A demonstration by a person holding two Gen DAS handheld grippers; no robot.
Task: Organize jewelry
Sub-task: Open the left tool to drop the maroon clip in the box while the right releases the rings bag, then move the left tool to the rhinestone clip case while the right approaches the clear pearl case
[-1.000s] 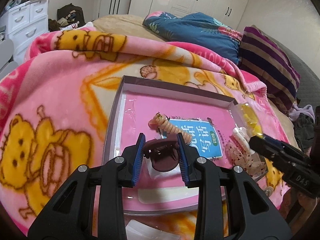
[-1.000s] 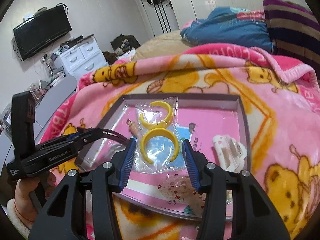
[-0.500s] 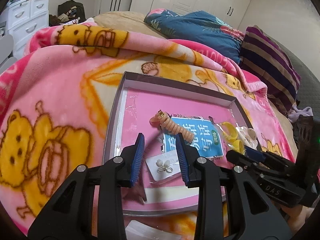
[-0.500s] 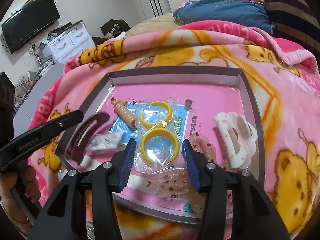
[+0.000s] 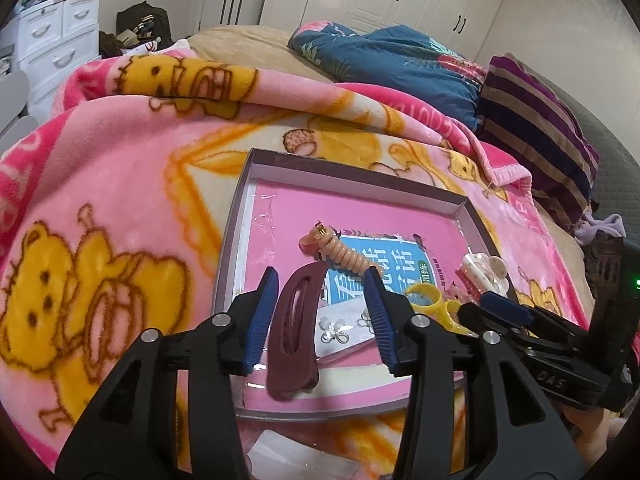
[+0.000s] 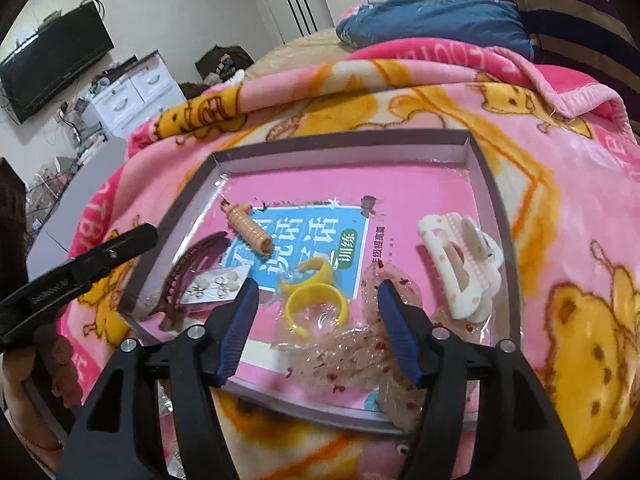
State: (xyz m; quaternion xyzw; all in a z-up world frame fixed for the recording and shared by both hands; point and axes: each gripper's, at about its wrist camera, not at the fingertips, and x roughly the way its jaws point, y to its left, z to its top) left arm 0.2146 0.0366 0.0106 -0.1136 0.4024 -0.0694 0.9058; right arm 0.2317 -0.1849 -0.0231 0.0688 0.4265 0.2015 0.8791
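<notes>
The maroon clip (image 5: pixel 294 336), yellow cuffs (image 6: pixel 316 294), white claw (image 6: pixel 460 268) and coil tie (image 6: pixel 250 228) all lie in the tray (image 6: pixel 332 145), both the left gripper (image 5: pixel 320 320) and right gripper (image 6: pixel 316 330) having just been opening, released around clip and cuffs, so little visibly remains.

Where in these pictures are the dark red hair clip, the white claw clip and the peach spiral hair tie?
dark red hair clip (image 5: pixel 294 336), left wrist view, on its broad back.
white claw clip (image 6: pixel 460 268), right wrist view, on its upper shell.
peach spiral hair tie (image 6: pixel 250 230), right wrist view, on the middle coils.
</notes>
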